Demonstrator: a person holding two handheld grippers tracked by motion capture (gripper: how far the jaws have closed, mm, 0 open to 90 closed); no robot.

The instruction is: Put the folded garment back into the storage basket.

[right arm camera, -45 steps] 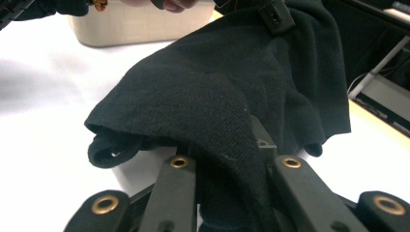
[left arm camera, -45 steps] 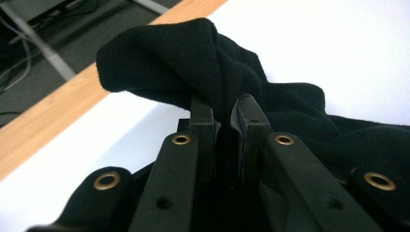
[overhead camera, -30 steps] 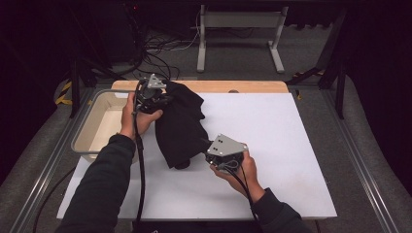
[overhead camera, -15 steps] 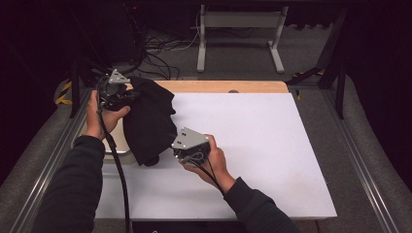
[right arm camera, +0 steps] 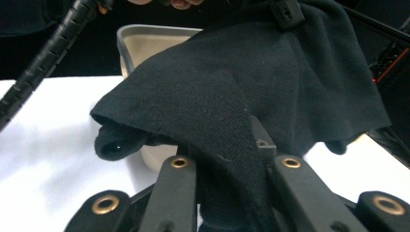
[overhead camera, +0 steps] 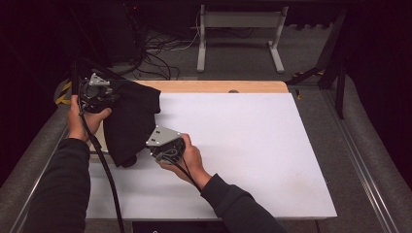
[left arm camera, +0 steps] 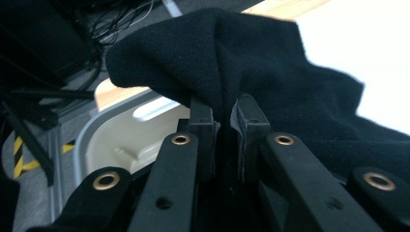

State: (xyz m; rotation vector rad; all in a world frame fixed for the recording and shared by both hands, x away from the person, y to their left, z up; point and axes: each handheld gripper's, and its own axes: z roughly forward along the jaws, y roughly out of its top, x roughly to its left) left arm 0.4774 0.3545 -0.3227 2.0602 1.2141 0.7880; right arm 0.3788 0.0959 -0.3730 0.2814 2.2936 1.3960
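A soft, limp black cloth (overhead camera: 130, 121) hangs between the left gripper (overhead camera: 95, 91) and right gripper (overhead camera: 163, 145), each clamped on an edge fold, sagging over a bin (right arm camera: 154, 41) below; likely light, best pinched at bunched edges.

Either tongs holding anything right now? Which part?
Both hold the black cloth. The left tongs pinch a bunched fold at its far end, above the tray; the right tongs grip the near edge, the cloth draped over them.
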